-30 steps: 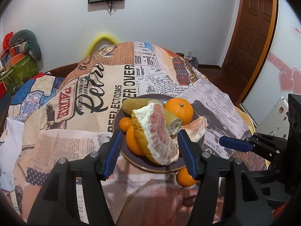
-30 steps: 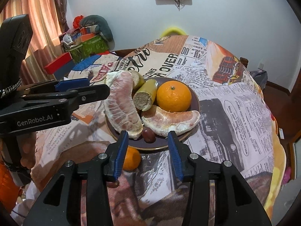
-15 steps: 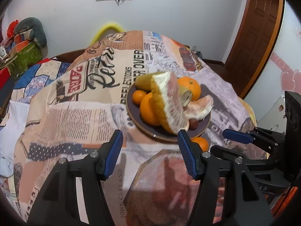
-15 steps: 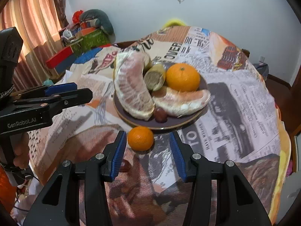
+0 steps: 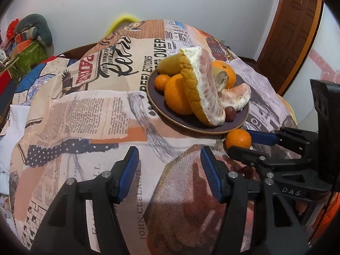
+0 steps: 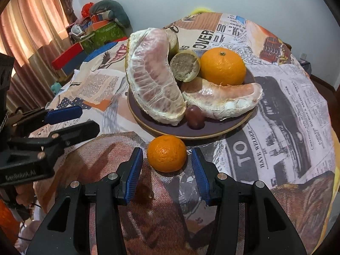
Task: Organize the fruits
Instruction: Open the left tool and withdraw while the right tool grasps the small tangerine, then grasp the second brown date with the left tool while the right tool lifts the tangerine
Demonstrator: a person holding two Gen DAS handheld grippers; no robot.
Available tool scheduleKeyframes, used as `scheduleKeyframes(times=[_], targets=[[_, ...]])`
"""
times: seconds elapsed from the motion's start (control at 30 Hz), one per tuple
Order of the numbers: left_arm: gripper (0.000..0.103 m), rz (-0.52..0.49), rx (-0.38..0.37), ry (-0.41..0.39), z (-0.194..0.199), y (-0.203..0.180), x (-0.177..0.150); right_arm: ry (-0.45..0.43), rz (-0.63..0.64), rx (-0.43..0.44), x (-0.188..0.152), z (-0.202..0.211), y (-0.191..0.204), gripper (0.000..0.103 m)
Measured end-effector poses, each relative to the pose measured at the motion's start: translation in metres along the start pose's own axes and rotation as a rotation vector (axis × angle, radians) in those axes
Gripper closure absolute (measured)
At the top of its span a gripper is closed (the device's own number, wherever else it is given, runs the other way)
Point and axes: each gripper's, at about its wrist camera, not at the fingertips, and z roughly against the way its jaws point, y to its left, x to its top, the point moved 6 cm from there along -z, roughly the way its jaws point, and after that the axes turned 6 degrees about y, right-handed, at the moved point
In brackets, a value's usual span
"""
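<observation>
Bare tablecloth (image 5: 89,114) lies free ahead of the open left gripper (image 5: 169,167). The open right gripper (image 6: 166,167) flanks a small mandarin (image 6: 166,153), gaps on both sides. Just beyond, the plate (image 6: 212,132) with piled pomelo pieces (image 6: 154,78) blocks the way.

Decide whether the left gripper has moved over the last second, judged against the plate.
Yes. The left gripper has pulled back and leftward from the plate, which now lies up and right of it.
</observation>
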Motion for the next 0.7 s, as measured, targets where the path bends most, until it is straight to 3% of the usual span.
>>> scheduleKeyframes(times=[0.1, 0.7], targets=[[0.043, -0.010, -0.007, 0.010, -0.002, -0.004, -0.003, -0.003, 0.009, -0.002, -0.001, 0.001, 0.002, 0.069], [0.043, -0.086, -0.104, 0.058, 0.000, -0.070, -0.017, -0.093, -0.077, -0.061, -0.022, 0.062, -0.036, 0.069]])
